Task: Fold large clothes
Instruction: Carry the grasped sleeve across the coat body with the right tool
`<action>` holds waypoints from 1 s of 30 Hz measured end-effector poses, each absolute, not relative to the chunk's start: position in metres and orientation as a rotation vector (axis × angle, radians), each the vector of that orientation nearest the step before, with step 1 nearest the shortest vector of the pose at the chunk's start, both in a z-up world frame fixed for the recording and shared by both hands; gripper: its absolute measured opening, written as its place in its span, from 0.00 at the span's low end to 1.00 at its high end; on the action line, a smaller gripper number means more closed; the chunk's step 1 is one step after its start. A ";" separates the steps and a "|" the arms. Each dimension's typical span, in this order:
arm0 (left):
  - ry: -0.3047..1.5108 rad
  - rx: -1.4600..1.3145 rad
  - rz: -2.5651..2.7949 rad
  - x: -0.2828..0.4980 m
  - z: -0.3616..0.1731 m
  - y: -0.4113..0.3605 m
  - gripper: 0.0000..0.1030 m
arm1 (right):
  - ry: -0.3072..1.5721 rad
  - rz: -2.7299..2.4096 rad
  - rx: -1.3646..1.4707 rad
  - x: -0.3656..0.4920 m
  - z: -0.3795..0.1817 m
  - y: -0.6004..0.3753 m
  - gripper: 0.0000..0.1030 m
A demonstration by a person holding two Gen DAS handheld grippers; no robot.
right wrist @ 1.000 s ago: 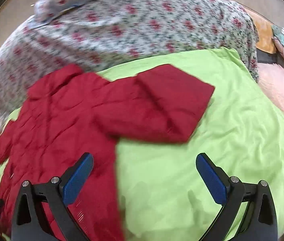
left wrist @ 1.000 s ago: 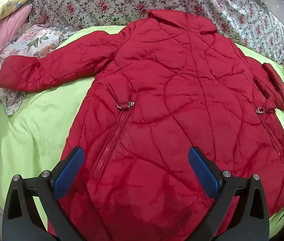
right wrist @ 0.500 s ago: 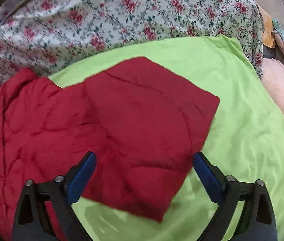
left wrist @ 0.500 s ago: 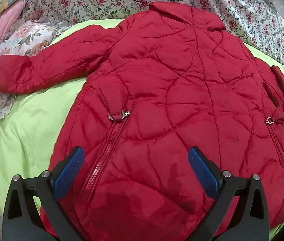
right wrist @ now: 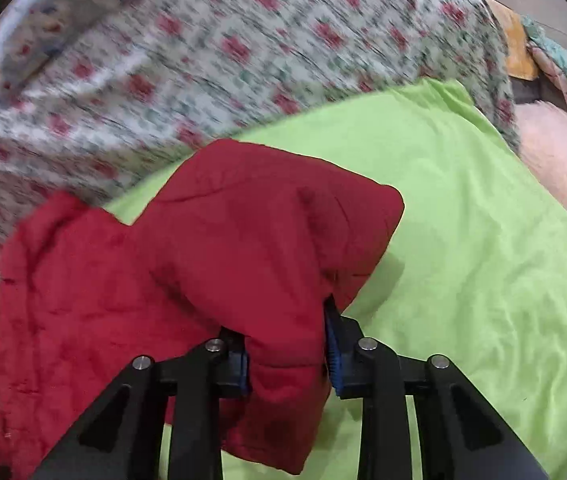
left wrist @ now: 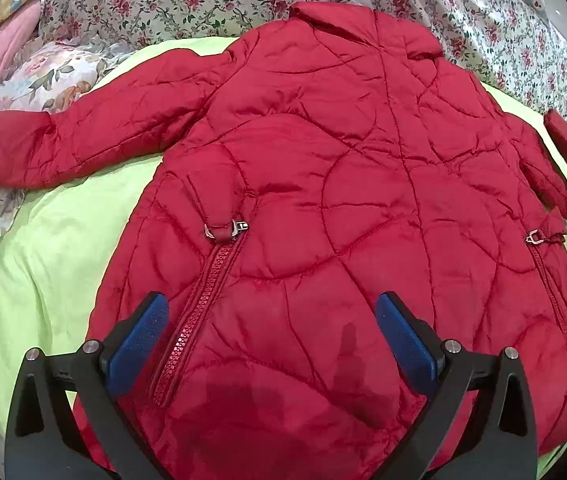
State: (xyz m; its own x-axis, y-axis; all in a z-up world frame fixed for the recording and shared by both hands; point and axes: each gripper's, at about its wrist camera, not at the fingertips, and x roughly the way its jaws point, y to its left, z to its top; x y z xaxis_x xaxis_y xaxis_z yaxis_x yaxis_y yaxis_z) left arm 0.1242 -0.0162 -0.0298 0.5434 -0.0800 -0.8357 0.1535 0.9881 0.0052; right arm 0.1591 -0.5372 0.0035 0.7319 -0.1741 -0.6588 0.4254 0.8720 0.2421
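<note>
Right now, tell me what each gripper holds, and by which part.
The right gripper has just closed on the coat, gripping its sleeve cuff. The left gripper holds nothing.

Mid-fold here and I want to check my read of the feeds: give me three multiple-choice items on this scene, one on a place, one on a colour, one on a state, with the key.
1. Place: the red coat lies on
A. the green sheet
B. a wooden floor
C. a chair

2. Colour: the gripper pads are
A. yellow
B. blue
C. white

3. State: the right gripper is
A. open above the sheet
B. shut on nothing
C. shut on the coat's sleeve cuff

Key:
1 A, since green fabric shows around the coat on both sides.
2 B, since both pads of the left gripper show blue in its own view.
3 C, since the jaws have just been closing and red fabric is bunched between the pads in the right wrist view.
</note>
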 end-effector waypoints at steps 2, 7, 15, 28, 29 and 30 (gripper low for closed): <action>0.983 0.069 -0.144 0.123 -0.027 -0.014 1.00 | 0.653 -0.291 0.400 0.156 0.015 -0.524 0.27; 0.977 0.031 -0.170 0.120 -0.021 -0.006 1.00 | 0.613 -0.129 0.408 0.150 0.040 -0.474 0.27; 0.969 -0.047 -0.230 0.117 -0.013 0.011 1.00 | 0.618 0.145 0.429 0.163 0.063 -0.380 0.23; 0.972 -0.330 -0.414 0.139 -0.006 0.054 1.00 | 0.745 0.396 0.472 0.203 0.028 -0.264 0.23; 0.972 -0.348 -0.420 0.142 -0.006 0.057 1.00 | 0.757 0.401 0.483 0.207 0.023 -0.261 0.23; 0.974 -0.370 -0.425 0.147 -0.008 0.060 1.00 | 0.769 0.406 0.497 0.211 0.018 -0.257 0.23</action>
